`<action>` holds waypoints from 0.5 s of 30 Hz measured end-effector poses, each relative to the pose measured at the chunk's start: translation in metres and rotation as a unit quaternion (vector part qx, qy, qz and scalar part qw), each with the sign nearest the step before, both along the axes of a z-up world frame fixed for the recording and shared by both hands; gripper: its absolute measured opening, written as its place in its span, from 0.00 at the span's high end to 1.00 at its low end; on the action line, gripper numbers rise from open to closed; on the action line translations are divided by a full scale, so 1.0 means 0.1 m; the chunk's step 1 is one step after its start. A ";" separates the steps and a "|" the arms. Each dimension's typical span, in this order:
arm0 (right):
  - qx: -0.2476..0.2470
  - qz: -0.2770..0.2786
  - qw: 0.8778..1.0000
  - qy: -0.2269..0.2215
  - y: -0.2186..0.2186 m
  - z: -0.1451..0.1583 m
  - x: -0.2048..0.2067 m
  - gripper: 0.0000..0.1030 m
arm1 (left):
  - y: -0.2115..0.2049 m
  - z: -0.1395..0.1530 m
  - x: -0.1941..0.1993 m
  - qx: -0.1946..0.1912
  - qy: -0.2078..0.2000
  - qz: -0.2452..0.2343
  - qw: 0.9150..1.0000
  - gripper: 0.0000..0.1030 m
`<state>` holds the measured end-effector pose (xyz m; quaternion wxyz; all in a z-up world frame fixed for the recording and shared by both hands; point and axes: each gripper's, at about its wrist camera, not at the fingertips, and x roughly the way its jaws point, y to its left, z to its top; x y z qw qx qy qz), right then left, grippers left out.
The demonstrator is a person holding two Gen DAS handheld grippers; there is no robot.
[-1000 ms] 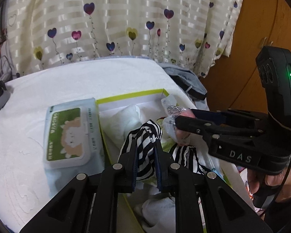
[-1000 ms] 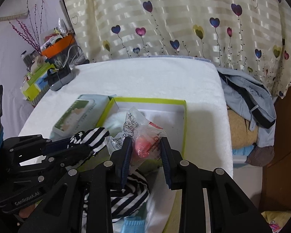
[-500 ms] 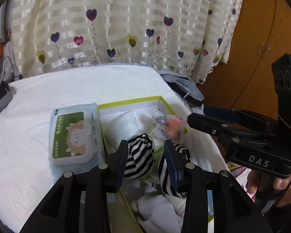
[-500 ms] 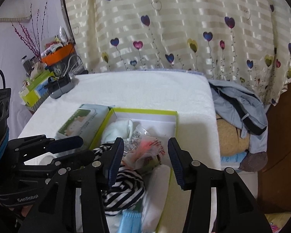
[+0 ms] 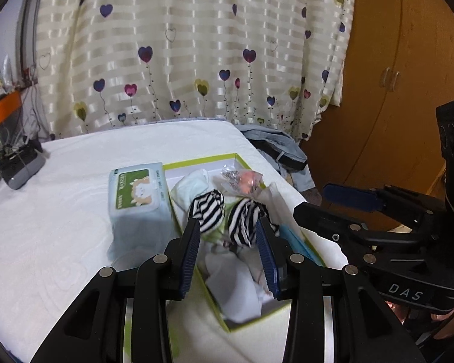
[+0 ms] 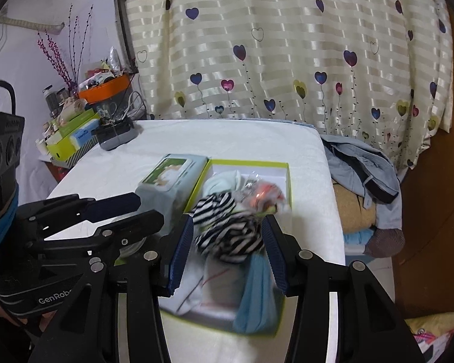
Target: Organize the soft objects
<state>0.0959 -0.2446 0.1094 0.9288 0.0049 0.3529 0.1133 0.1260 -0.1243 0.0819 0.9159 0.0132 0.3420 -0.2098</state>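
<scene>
A green-rimmed box (image 5: 202,160) on the white bed holds two rolled black-and-white striped socks (image 5: 207,208), a clear plastic packet with an orange item (image 5: 242,180), white cloths (image 5: 236,284) and a blue cloth (image 6: 257,296). My left gripper (image 5: 227,227) hovers open above and in front of the socks, with nothing between its fingers. My right gripper (image 6: 227,224) is also open and empty, held back over the box's near end; the socks (image 6: 218,208) and the packet (image 6: 263,193) lie beyond its tips. Each gripper shows in the other's view: the right gripper (image 5: 324,204) and the left gripper (image 6: 133,211).
A pack of wet wipes (image 5: 137,193) lies against the box's left side. A grey device (image 5: 21,163) sits at the bed's far left corner. A pile of clothes (image 6: 360,163) lies off the bed's right edge, before a heart-print curtain (image 5: 196,45) and a wooden wardrobe (image 5: 393,90). Cluttered shelf (image 6: 104,89) at left.
The left gripper let go of a striped sock and the right let go of the plastic packet; both items now lie in the box. Both grippers opened and drew back and up.
</scene>
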 end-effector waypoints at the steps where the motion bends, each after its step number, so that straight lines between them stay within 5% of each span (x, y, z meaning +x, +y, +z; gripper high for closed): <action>1: -0.001 -0.002 1.000 -0.001 0.01 0.01 -0.05 0.53 | 0.01 0.00 -0.04 0.000 -0.001 0.000 1.000 0.64; 15: -0.015 -0.021 1.000 -0.003 0.23 -0.09 -0.70 0.53 | 0.23 -0.06 -0.70 0.009 -0.024 0.030 0.999 0.62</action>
